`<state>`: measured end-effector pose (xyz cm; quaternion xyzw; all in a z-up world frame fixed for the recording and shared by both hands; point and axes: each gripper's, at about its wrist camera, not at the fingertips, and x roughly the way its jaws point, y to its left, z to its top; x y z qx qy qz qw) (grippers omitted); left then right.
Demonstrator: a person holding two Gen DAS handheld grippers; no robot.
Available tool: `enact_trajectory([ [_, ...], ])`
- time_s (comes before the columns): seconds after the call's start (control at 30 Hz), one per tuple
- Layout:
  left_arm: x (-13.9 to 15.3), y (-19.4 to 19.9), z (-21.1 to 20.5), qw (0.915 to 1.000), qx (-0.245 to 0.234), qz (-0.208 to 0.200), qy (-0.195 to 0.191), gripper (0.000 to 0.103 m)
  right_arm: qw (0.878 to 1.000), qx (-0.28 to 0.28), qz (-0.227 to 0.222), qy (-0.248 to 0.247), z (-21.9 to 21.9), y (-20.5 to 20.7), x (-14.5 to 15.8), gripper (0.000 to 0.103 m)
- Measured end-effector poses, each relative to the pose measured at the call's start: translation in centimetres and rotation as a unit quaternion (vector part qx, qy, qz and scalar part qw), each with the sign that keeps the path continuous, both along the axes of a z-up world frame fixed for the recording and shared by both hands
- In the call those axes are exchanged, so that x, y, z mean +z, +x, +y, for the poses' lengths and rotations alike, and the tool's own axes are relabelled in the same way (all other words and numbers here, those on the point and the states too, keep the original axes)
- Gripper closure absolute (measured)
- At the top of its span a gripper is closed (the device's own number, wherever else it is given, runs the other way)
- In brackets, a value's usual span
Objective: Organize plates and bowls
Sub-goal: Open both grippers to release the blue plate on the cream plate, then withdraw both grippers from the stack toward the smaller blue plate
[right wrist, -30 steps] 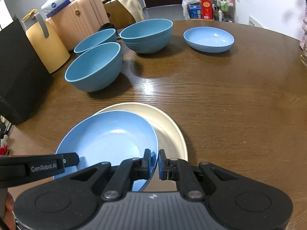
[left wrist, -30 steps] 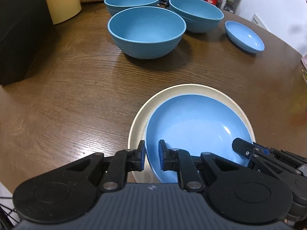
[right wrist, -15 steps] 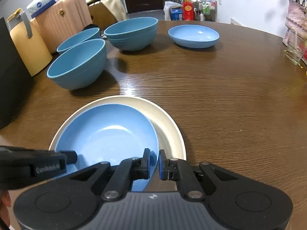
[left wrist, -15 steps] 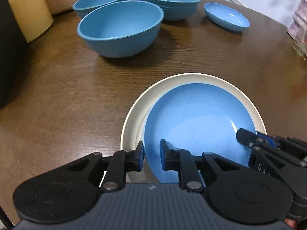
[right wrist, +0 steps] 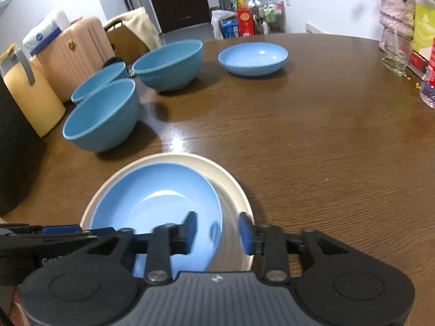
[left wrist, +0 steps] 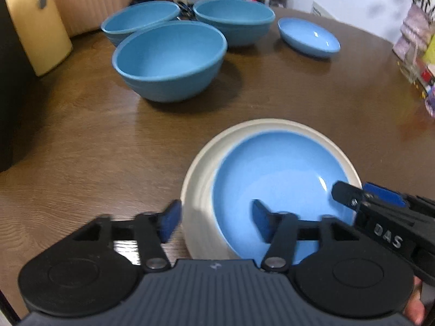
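A shallow blue plate lies inside a larger cream plate on the brown table. My left gripper straddles the near left rims of both plates. Its jaws are opening and the pads stand clear of the rims. My right gripper straddles the blue plate's near right rim, its jaws also opening and not pressing. Each gripper shows in the other's view: the right gripper and the left gripper. Three deep blue bowls and a second shallow blue plate sit farther back.
A yellow jug and a black box stand at the table's left edge. A drinking glass and a bottle stand at the right edge. A pink suitcase stands beyond the table.
Both grippers were shut on the blue plate's rim and have now opened off it. The blue plate has settled into the cream plate.
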<state>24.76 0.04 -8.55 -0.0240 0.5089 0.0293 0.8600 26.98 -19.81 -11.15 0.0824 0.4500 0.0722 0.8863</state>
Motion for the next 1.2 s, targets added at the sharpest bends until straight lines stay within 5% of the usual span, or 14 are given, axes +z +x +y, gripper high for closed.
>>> enact_trajectory([
  [0.17,2.0,-0.8,0.9,0.9995,0.014,-0.03,-0.004,0.012,1.0,-0.02,-0.023,0.006,-0.5,-1.2,1.5,0.012],
  [0.27,2.8,-1.3,1.5,0.9986,0.03,-0.044,-0.003,0.0,0.999,-0.035,-0.019,0.016,-1.2,-1.7,1.9,0.0],
  [1.2,5.4,-5.2,2.8,0.9966,0.039,-0.071,-0.016,0.0,0.998,-0.055,-0.019,0.001,-2.4,-5.9,4.4,0.0],
])
